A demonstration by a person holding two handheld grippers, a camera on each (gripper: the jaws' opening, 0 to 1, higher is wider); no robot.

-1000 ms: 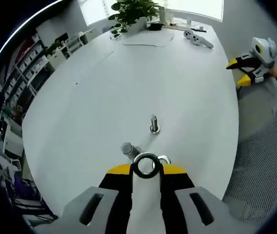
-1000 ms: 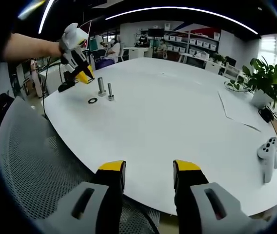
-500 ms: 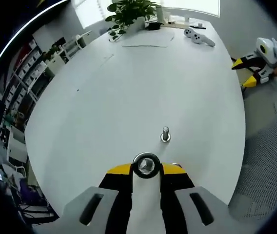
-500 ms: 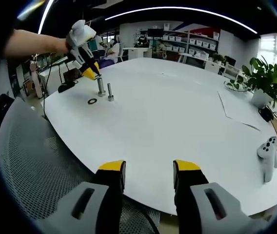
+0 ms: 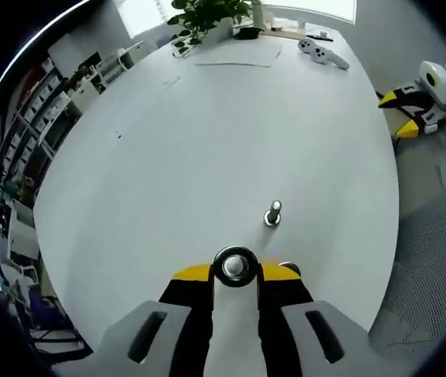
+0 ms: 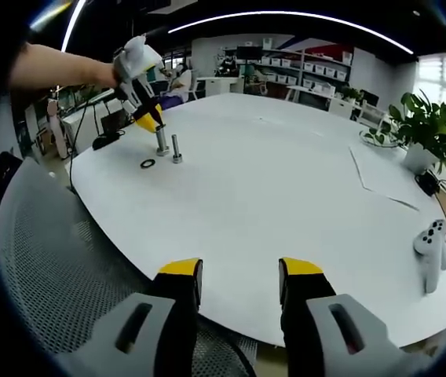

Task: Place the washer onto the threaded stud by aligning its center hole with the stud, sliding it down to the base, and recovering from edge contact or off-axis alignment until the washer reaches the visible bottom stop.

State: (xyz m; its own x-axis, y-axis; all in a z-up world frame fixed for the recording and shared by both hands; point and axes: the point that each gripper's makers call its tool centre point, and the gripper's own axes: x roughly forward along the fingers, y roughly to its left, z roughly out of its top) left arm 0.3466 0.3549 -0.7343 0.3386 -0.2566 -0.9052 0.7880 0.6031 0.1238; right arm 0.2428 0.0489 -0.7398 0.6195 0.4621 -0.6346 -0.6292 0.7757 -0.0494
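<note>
Step in hand, as I read it: alignment. The left claw (image 5: 235, 276) held the washer (image 5: 234, 266) flat between its yellow tips, jaws closed on the rim, centre hole facing up. Through that hole a grey stud top showed, so the washer looked to be sitting over a stud, roughly on axis; whether it was the near stud or how deep it had gone I couldn't tell. A second stud (image 5: 273, 214) stood upright on the white counter (image 5: 207, 141) just beyond the tips, bare.

In the right gripper view the left claw (image 6: 149, 122) pointed steeply down, tips right at the top of the near stud (image 6: 162, 140), with the other stud (image 6: 176, 148) just beside it. A spare washer (image 6: 147, 163) lay flat on the counter near both. The person's forearm (image 6: 58, 69) reached in level from the left, wrist bent down.

Next move, my call: lower straight along the stud axis, keep the washer level; if the edge catches the thread, back off and re-centre.

The right claw (image 6: 239, 284) was idle, well apart from the work, jaws parted and holding nothing.
</note>
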